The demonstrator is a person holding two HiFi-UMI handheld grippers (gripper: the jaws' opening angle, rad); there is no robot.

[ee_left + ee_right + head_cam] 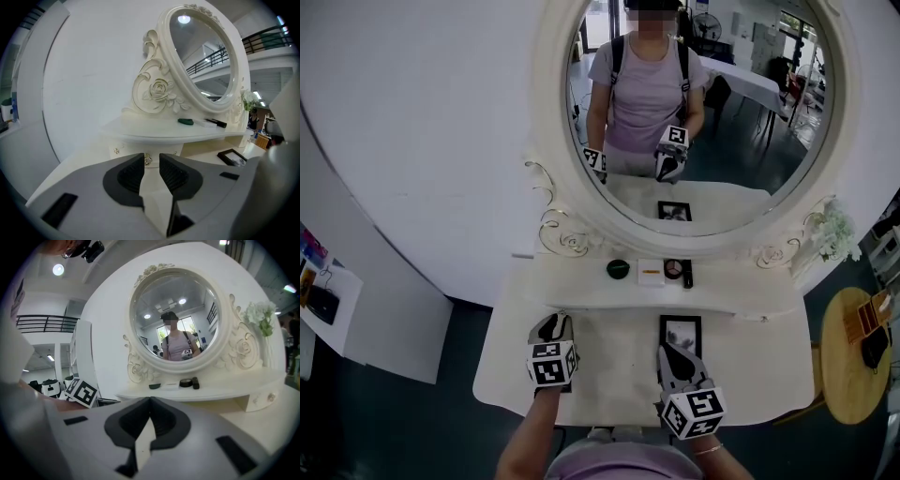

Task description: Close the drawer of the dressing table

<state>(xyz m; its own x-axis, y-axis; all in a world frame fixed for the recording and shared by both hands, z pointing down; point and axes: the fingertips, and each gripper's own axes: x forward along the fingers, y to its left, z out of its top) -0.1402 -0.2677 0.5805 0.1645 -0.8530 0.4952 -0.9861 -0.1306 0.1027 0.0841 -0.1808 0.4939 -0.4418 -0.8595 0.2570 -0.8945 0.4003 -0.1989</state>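
The white dressing table (581, 361) carries an oval mirror (712, 141) and a raised shelf (581, 286). Under the shelf's left end, the left gripper view shows a small drawer front (129, 151) with a metal knob (147, 160). How far the drawer stands out I cannot tell. My left gripper (151, 158) points at that knob from a short way off, jaws narrowly parted and empty. From above, the left gripper (553, 324) hovers over the tabletop's left half. My right gripper (667, 352) (150, 400) is shut and empty over the right half.
A green compact (618, 269), a white box (651, 272) and dark cosmetics (680, 271) lie on the shelf. A black picture frame (680, 330) lies just beyond the right gripper. White flowers (832, 234) stand at the right; a round wooden side table (848, 361) is beside the dresser.
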